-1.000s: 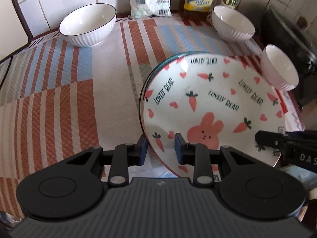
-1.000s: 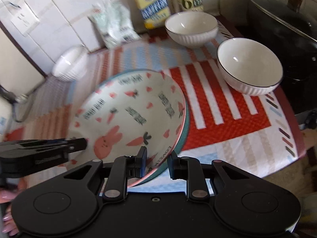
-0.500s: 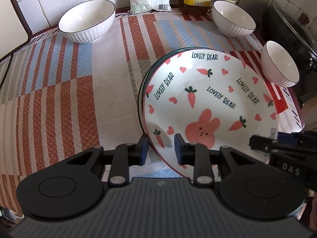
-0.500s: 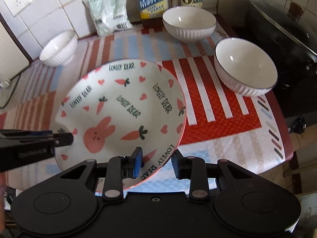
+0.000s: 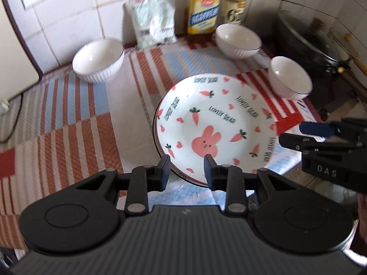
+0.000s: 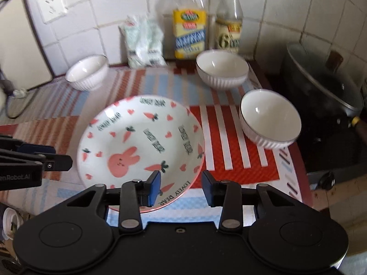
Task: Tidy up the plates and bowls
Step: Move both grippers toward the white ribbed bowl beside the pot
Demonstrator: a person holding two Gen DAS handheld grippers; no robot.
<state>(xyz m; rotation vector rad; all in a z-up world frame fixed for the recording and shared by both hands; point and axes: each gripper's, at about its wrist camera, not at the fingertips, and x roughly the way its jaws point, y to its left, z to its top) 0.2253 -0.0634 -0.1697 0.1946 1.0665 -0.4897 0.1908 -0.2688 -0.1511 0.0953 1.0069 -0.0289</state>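
Here we count one rabbit-print plate [image 5: 215, 128] mid-cloth, on a darker rim whose nature we cannot tell; three white bowls [image 6: 270, 122] behind and right; left gripper [image 5: 187, 171] and right gripper [image 6: 181, 185] hover at its near edge, jaws apart, gripping nothing.

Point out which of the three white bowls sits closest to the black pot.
The white bowl on the red-and-white stripes, right of the rabbit plate, beside the black pot; the other two sit farther back and left.

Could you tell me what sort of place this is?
Most likely a home kitchen counter: a white tiled wall, cooking oil bottles at the back, a lidded black pot, and bowls on a striped cloth.
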